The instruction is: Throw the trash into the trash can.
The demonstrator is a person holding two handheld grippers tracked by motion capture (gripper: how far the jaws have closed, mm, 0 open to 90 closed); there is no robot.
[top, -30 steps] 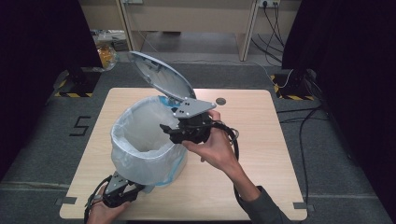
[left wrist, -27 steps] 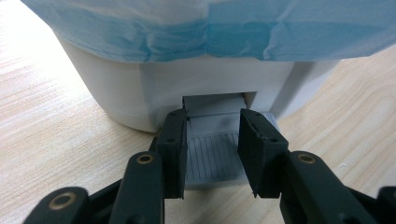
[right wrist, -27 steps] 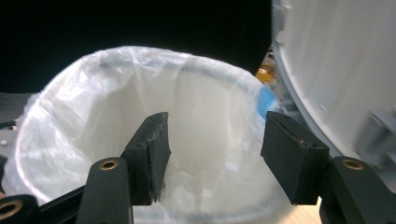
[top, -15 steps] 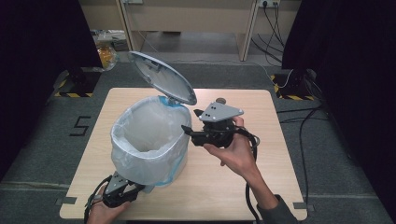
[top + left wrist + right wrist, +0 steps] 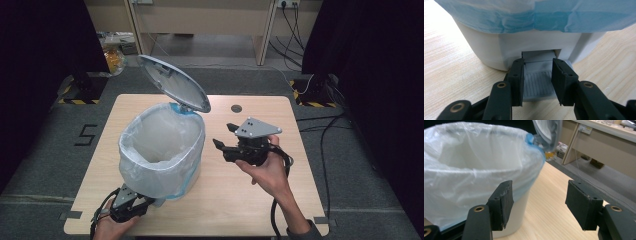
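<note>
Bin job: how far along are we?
Done: the bin's lid stands open and a bag lines the rim. In hand: the left gripper is on the pedal. The right gripper is open and empty beside the bin. What's left isn't clear.

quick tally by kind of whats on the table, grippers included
bin: 1, with lid up and a bag lining it
pedal: 1, at the bin's foot
grippers: 2, left gripper at the pedal, right gripper beside the bin
total: 4
</note>
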